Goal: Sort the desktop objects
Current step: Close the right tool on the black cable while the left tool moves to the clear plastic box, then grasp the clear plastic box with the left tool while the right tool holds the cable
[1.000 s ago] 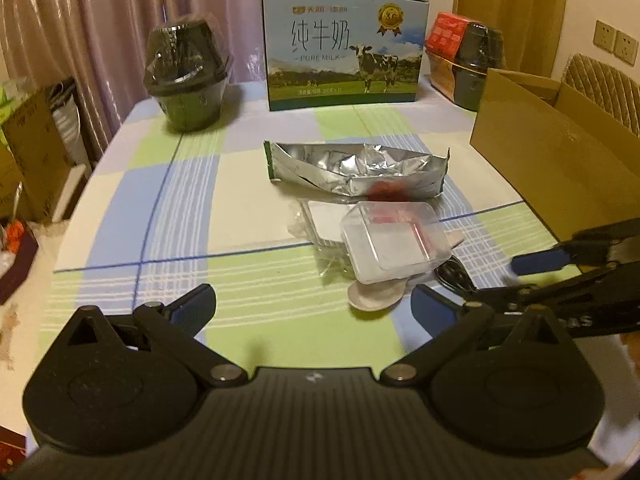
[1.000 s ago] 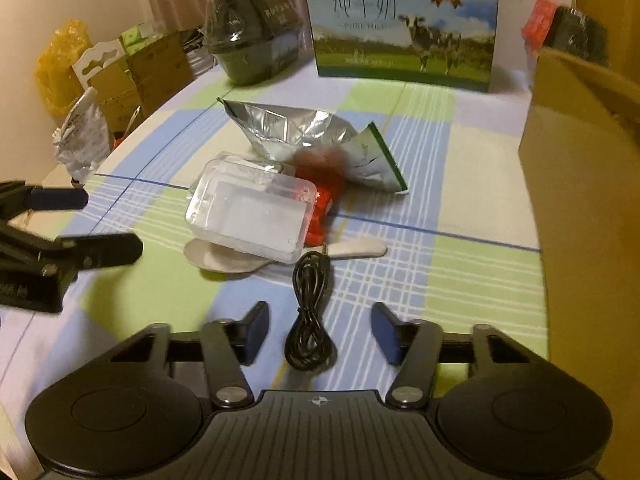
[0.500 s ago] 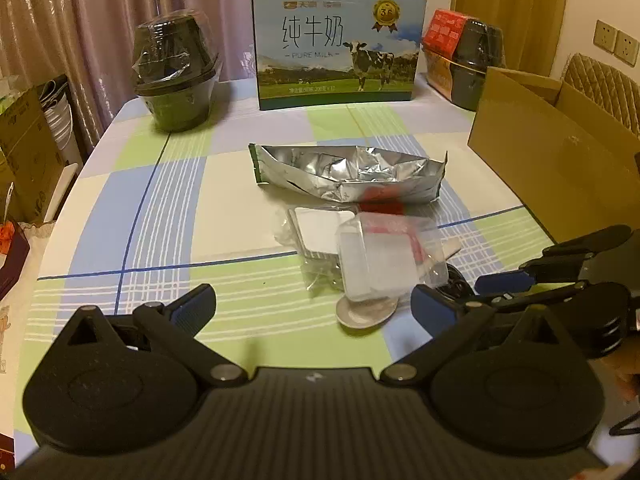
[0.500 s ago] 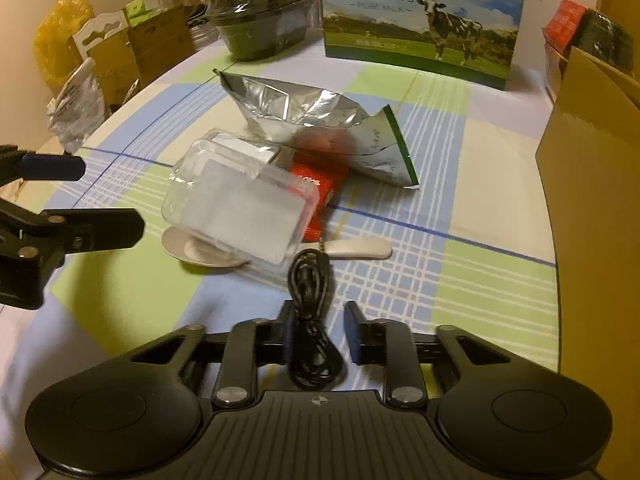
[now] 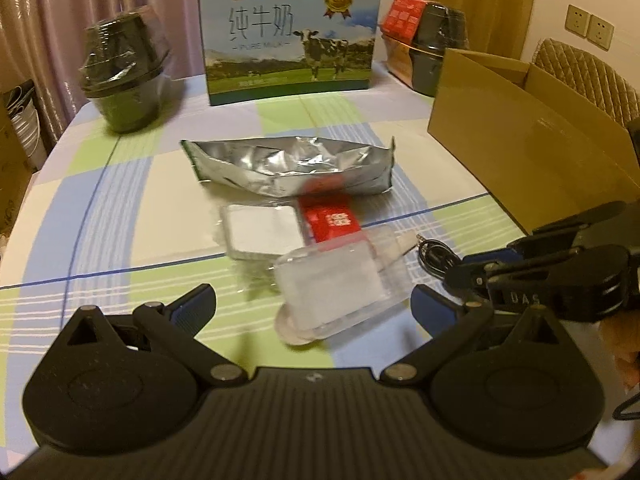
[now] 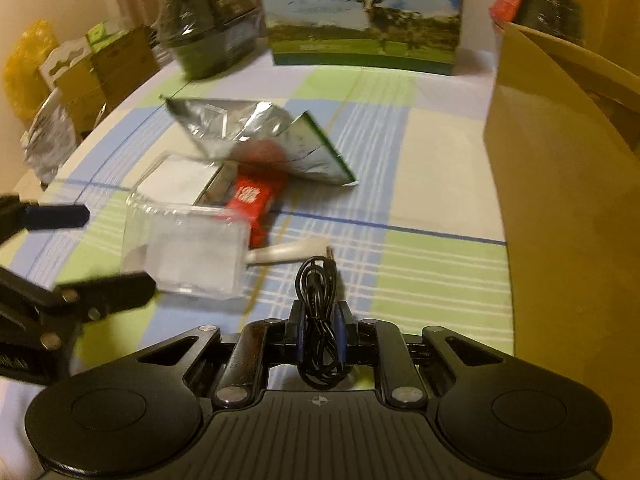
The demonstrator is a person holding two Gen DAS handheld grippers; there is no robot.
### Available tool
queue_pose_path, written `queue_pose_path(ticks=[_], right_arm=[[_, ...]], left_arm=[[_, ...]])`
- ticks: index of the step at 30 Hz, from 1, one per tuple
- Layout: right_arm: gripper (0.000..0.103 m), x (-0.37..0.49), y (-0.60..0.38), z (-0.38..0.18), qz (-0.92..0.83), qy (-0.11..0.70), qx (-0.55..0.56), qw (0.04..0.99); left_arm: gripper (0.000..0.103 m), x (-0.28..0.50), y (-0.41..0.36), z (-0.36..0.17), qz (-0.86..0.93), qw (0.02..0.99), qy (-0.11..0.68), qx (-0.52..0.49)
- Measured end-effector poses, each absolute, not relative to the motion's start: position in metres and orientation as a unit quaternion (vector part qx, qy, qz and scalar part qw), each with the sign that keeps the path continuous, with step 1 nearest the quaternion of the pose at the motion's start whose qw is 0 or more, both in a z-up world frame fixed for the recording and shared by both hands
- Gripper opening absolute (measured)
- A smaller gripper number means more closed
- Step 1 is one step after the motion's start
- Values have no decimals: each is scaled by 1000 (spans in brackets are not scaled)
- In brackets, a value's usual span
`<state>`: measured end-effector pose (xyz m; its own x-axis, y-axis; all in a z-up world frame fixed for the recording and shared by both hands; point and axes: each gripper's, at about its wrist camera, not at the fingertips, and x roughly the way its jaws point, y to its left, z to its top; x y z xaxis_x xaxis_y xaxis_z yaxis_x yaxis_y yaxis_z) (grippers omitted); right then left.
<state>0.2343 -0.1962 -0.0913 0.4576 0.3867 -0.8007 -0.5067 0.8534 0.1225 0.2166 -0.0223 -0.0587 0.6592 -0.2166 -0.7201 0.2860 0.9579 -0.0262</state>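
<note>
Checked in pale blue, green and cream, the cloth-covered counter (image 5: 120, 208) carries a loose cluster of clutter at its middle, with a tall brown cardboard box (image 5: 532, 152) standing open along its right edge.

What matters for the coming move is that box: seen from the right wrist, its near wall (image 6: 560, 208) rises just to the right of the right tool (image 6: 319, 334), well above the tool's own height, so I judge the load must be lifted clear of the rim before it goes sideways. The right tool's jaws have just been closing and are now clamped on a coiled black cable (image 6: 319, 300), whose bundle runs lengthwise straight ahead between the pads, plug end (image 6: 329, 251) pointing away. The right hand is plainly the nearer to the box.

The left tool (image 5: 313, 304) stands with its jaws wide apart, holding nothing, aimed at a clear rectangular plastic container (image 5: 336, 280) lying just ahead of it on a white plastic spoon (image 5: 296, 330). Beyond lie a small red carton (image 5: 330, 218), a flat white packet in clear wrap (image 5: 262, 230) and a crumpled silver foil bag (image 5: 292, 164).

Much of the right wrist view is smeared (the clutter especially). The box's inside is hidden, the cable's lower loop is cut off behind the tool body, and whether it has left the cloth I cannot tell.
</note>
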Motion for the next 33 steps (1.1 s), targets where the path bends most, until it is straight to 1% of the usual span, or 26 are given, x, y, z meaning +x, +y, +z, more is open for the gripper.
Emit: queue_pose_path(ticks=[3,10,13,16,18,21,25,26,33], right_arm=[[10,238,-202,-90,265,455,-47,849],[10,239,-205,-94,255,462,-68,847],[10,241,-210,-94,241,465,-53,850],[13,245,-216,-94,233,476,-33,847],[20,246,-218,-94,231,480,-27,846],[25,247,-222,-93,227,481,-24,846],[27,248,-225,-93,227,480,-25,847],[28,248,-224,-93,227,480,-26,847],[28,245,-220,-93,236,479,-37,844]], left_arm=[[102,219,-31,-62,-137,911,386,39],[102,227,-53,-75,-133,907,396,51],[102,231,-58,-80,-122,909,395,55],[101,235,-62,-83,-107,912,390,62],[101,236,-65,-85,-98,916,382,75],[99,239,-70,-87,-87,918,376,93],[97,240,-75,-89,-81,918,371,110],[95,239,-75,-89,-78,918,371,112],[94,227,-63,-86,-84,913,379,122]])
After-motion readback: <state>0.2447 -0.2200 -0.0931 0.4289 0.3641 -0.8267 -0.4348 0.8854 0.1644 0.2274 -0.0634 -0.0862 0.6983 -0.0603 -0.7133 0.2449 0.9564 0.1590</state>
